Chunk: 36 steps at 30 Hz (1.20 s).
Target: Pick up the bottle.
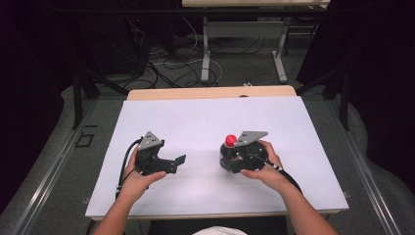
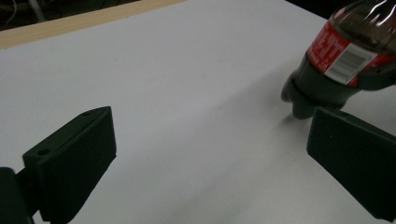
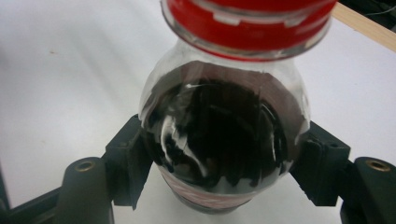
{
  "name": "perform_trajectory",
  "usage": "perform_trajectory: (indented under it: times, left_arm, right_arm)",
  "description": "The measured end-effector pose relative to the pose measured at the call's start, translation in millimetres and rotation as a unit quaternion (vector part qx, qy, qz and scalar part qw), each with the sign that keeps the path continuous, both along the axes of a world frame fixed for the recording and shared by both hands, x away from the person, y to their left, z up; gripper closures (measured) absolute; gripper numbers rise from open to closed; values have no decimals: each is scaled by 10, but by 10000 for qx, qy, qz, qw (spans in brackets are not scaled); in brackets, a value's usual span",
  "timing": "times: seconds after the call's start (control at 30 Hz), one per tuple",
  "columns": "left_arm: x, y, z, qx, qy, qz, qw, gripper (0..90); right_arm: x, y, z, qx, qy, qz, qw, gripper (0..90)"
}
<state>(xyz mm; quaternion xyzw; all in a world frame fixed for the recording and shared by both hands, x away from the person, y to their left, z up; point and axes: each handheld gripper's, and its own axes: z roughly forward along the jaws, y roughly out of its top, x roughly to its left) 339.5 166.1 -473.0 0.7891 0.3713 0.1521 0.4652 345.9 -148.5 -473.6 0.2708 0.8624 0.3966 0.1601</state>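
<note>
Clamping the cola bottle (image 3: pixel 224 135) around its body, the right gripper (image 1: pixel 234 155) holds it tilted just off the white tabletop (image 1: pixel 195 122), while the left gripper (image 1: pixel 173 164) waits open nearby, likely for the cap.

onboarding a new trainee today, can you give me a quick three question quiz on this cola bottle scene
1. True or false: the right tool is shut on the cola bottle.
2. What colour is the bottle's cap?
3. How do the jaws of the left tool stand? A) wide apart with nothing between them B) clamped on the bottle C) closed on a cloth

Key: 1 true. 2 red. 3 A; in the left gripper view the bottle sits beyond its jaws, over the white table cover.
</note>
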Motion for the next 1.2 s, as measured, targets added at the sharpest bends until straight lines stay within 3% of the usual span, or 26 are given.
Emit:
perform_trajectory:
  times: [0.2,0.33,0.37,0.57,0.6,0.63,0.67,0.7,0.73,0.77,0.83,0.9,0.97,1.07,1.2]
  left_arm:
    - [-36,-180,191,-137,-66,-264,9995,116]
    - [-87,-344,337,-252,-208,-430,9985,169]
    - [-87,-344,337,-252,-208,-430,9985,175]
    - [-137,-520,489,-195,-312,-782,9963,198]
    - [-142,-541,507,-192,-316,-890,9953,214]
    - [-152,-586,526,-219,-305,-1144,9927,224]
    - [-152,-586,526,-219,-305,-1144,9927,245]
    - [-132,-619,537,-325,-154,-1562,9871,272]
    - [-132,-619,537,-325,-154,-1562,9871,288]
    - [-106,-644,545,-395,-79,-1794,9829,289]
    - [-96,-653,554,-434,25,-1804,9826,297]
    - [-78,-675,580,-476,-3,-1839,9818,324]
    - [-66,-697,607,-564,88,-1904,9800,368]
    - [-56,-757,631,-470,157,-1915,9802,405]
    - [-30,-824,644,-343,231,-2074,9774,435]
  right_arm:
    - [-95,138,34,-50,-69,28,10000,298]
    - [-144,201,38,-47,84,-70,9999,298]
    - [-152,216,25,-40,23,-89,9999,298]
    - [-170,253,-3,-44,164,-70,9998,298]
    - [-171,258,-15,-31,151,-16,9999,298]
    - [-177,261,-18,-25,121,37,9999,298]
    - [-187,262,-16,-18,142,83,9999,298]
    - [-190,261,-15,47,148,159,9998,298]
    - [-190,261,-15,47,148,159,9998,298]
    - [-212,261,1,86,197,303,9993,298]
    - [-220,265,6,100,201,345,9992,298]
    - [-237,277,22,38,217,361,9991,298]
    - [-243,289,18,52,181,362,9992,298]
    - [-236,287,12,44,202,390,9990,298]
    - [-252,295,6,32,286,394,9988,298]
